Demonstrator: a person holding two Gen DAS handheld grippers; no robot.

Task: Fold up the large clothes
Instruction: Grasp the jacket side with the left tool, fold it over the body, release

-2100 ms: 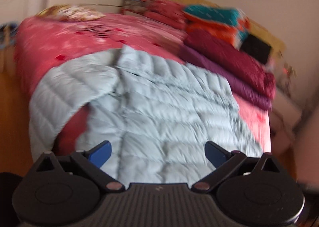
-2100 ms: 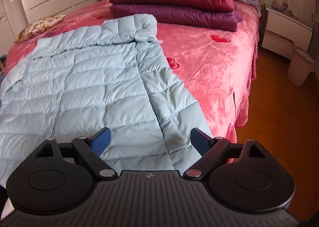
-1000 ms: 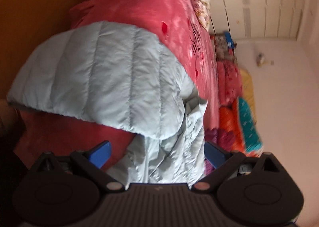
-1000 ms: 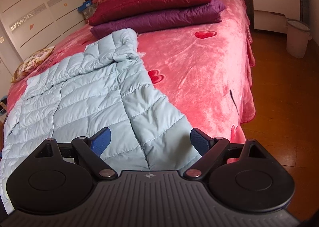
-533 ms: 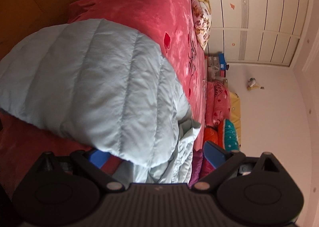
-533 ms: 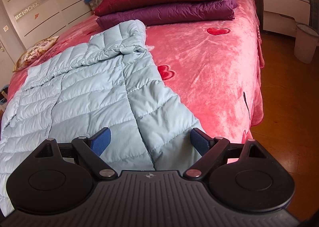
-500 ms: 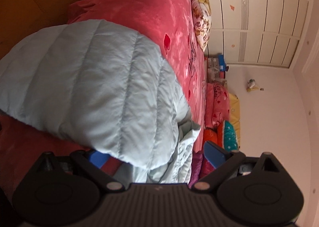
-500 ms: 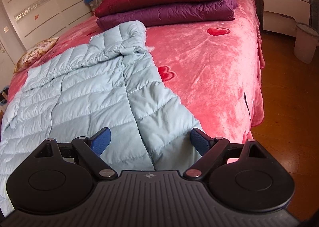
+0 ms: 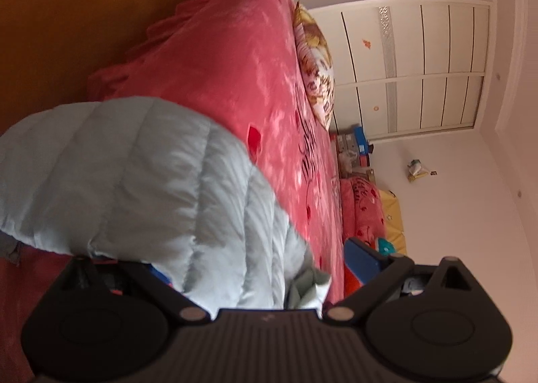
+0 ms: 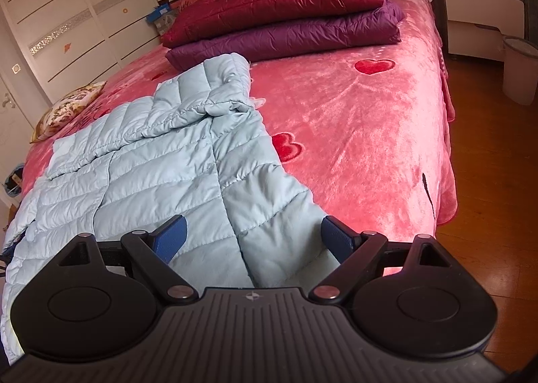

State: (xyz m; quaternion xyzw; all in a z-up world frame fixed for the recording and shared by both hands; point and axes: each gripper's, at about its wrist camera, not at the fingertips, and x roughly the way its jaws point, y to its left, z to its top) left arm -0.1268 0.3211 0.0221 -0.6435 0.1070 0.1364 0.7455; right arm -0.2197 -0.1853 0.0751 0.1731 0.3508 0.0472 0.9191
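The pale blue puffer jacket is laid out across the pink bed, collar end bunched up toward the stacked folded quilts, hem end hanging toward you at the near edge. Nothing's folded yet imo, so you're right at the start: going for the first grab on a sleeve/side panel.

Left claw: camera's rolled sideways and a quilted sleeve is draped right between the fingers. One blue pad is clearly visible and standing off the fabric; the other is mostly buried under the sleeve. So it's wide open w/ the sleeve sitting in the gap, not pinched yet afaict.

Right claw: wide open too, holding nothing, hovering just over the near right edge of the jacket, w/ both pads either side of the seam.

Next move, my guess: you close the left claw on that sleeve, but puffy fabric squishes, so get a thick bite or it'll slip. Then carry it across over the jacket body. Right claw prob needs to drop and pin or grab the near hem so the whole thing doesn't slide off the bed, since that plush cover looks slick-ish. Can't tell where the other sleeve is from here.
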